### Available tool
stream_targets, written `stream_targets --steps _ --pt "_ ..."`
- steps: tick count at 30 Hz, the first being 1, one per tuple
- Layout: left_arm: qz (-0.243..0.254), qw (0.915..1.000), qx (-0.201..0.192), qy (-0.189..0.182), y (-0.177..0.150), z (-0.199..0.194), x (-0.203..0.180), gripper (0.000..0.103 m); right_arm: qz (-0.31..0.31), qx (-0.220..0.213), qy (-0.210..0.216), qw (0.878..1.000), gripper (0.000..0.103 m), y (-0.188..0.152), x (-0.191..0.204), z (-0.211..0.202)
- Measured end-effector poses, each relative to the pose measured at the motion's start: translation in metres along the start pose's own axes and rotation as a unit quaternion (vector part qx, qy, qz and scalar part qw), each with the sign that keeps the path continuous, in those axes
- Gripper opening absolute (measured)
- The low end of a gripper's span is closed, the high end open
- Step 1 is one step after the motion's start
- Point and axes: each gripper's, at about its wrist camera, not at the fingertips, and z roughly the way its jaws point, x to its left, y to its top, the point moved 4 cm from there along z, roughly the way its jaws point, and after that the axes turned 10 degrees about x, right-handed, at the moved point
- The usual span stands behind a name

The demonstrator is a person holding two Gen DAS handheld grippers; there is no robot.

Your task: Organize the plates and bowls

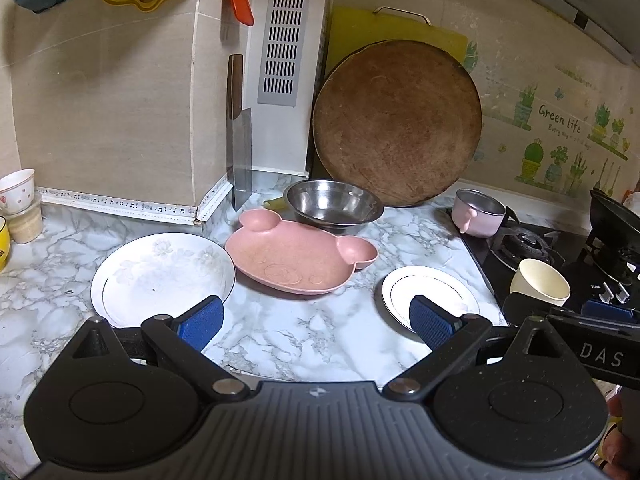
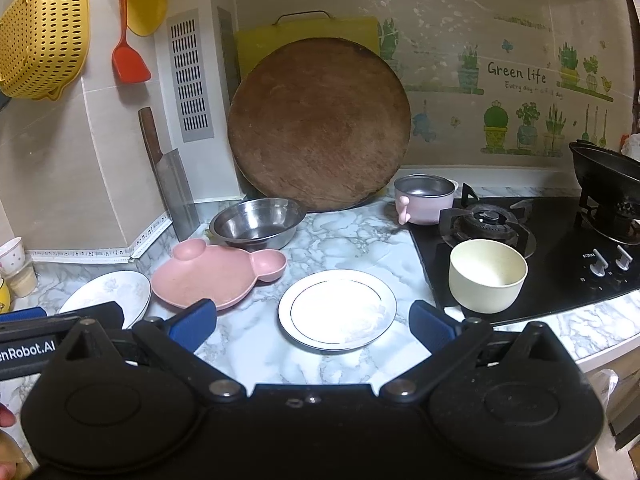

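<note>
i see a glossy marble-pattern surface (image 2: 340,240), a shiny metal bowl (image 2: 258,222), a matt pink plastic plate (image 2: 212,276), two glossy ceramic plates (image 2: 338,308) (image 1: 160,272), a rough worn wooden board (image 2: 320,124), and blue ribbed pads (image 1: 202,322).

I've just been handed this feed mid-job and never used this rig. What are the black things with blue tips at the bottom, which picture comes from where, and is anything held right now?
Each picture comes from a fisheye camera on a hand-held gripper, looking forward along its two blue-padded fingers. The first shows the left gripper, the second the right gripper. Both are open and hold nothing.

On the marble counter lie a large floral plate, a pink bear-shaped plate, a steel bowl behind it, and a small white plate in front of the right gripper. A pink pot stands by the stove, and a cream bowl sits on the black stove top. A round wooden board leans on the wall.
</note>
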Motion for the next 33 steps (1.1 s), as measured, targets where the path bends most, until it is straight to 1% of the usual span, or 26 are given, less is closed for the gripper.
stream_targets --steps 10,18,33 --pt "-0.001 1.0 -0.004 0.001 -0.001 0.0 -0.001 0.1 -0.001 -0.003 -0.002 1.0 0.103 0.002 0.002 -0.001" --pt "-0.011 0.9998 -0.013 0.007 0.002 -0.003 0.009 0.1 -0.003 -0.01 0.001 1.0 0.103 0.007 0.006 0.0" --pt "-0.024 0.9994 -0.021 0.015 0.007 0.0 0.028 0.1 -0.025 -0.012 0.023 0.999 0.103 0.012 0.022 0.004"
